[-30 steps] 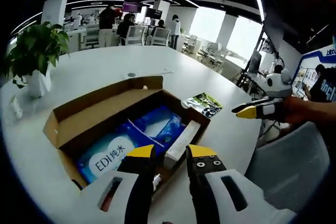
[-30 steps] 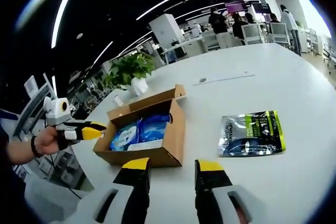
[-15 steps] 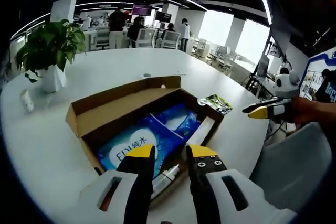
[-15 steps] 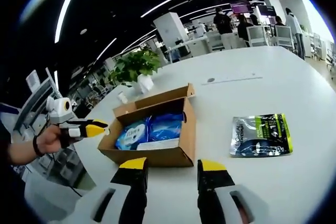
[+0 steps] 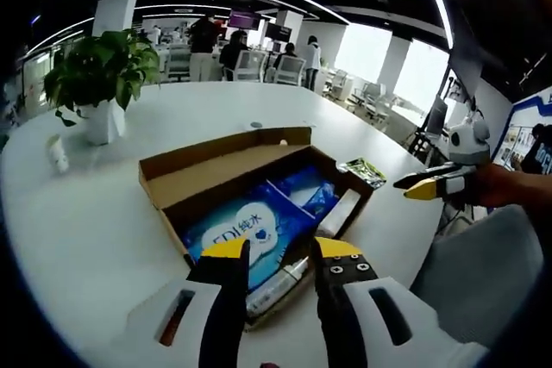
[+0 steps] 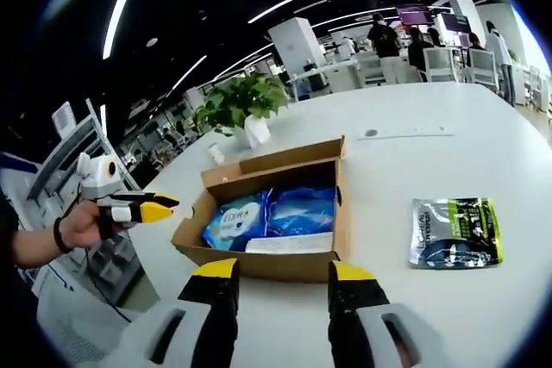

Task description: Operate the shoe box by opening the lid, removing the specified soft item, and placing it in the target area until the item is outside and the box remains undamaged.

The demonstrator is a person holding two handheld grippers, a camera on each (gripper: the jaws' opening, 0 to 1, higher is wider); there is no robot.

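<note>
While the cardboard shoe box [image 6: 274, 228] lies open with its lid flap folded back, the task seems to stand between opening and removal: the blue soft pack of wipes [image 5: 246, 228] is inside the box, beside a second blue pack [image 6: 304, 208] and a white tube [image 5: 338, 213] along one inner wall. A green-and-black sachet [image 6: 454, 231] rests flat on the surface, apart from the box on its right side in the right gripper view.

Both tools hover off the box, and neither holds anything. The left gripper [image 5: 276, 252] has its yellow-tipped fingers parted just above the near corner of the box, over the wipes pack. The right gripper [image 6: 280, 275] also shows parted fingers, poised before the box's long cardboard side. Each one shows in the other's view, held in a hand at the surface's edge.

Next, I judge, one tool should drop into the box and pinch the soft pack by a loose edge, lifting clear of the cardboard walls so they are not bent.

Round and white, the surface [image 5: 103, 213] carries a potted plant [image 5: 95, 79] toward its far edge. Behind it lies an open office with ceiling light strips, windows, chairs and people standing at a distance.
</note>
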